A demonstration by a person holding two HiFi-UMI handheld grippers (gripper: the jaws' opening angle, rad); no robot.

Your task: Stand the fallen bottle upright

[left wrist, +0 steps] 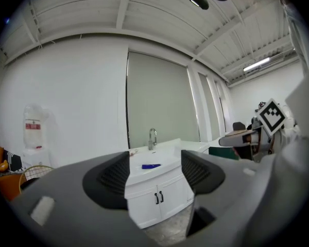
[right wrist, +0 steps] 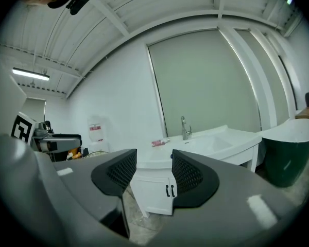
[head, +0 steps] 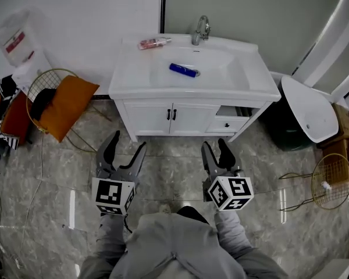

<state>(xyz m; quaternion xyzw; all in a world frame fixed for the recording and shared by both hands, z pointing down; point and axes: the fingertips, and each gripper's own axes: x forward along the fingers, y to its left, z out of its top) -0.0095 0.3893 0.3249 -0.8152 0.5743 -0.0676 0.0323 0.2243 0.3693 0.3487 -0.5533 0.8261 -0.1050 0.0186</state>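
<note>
A blue bottle (head: 183,70) lies on its side in the basin of a white vanity sink (head: 121,85). A pink, clear bottle (head: 154,42) lies flat on the sink's back rim, left of the faucet (head: 200,29). Both grippers hover over the floor in front of the cabinet, well short of it. My left gripper (head: 125,147) is open with nothing between its jaws; in the left gripper view the blue bottle (left wrist: 151,165) shows far off between the jaws of this gripper (left wrist: 154,176). My right gripper (head: 216,150) (right wrist: 150,174) is open and holds nothing, and its view shows the pink bottle (right wrist: 159,142).
Left of the vanity stand a wire basket with an orange cushion (head: 67,106) and a water dispenser (head: 17,42). To the right are a dark green bin (head: 288,129), a white tub-like shell (head: 308,109) and a second wire basket (head: 331,182). The floor is grey marble tile.
</note>
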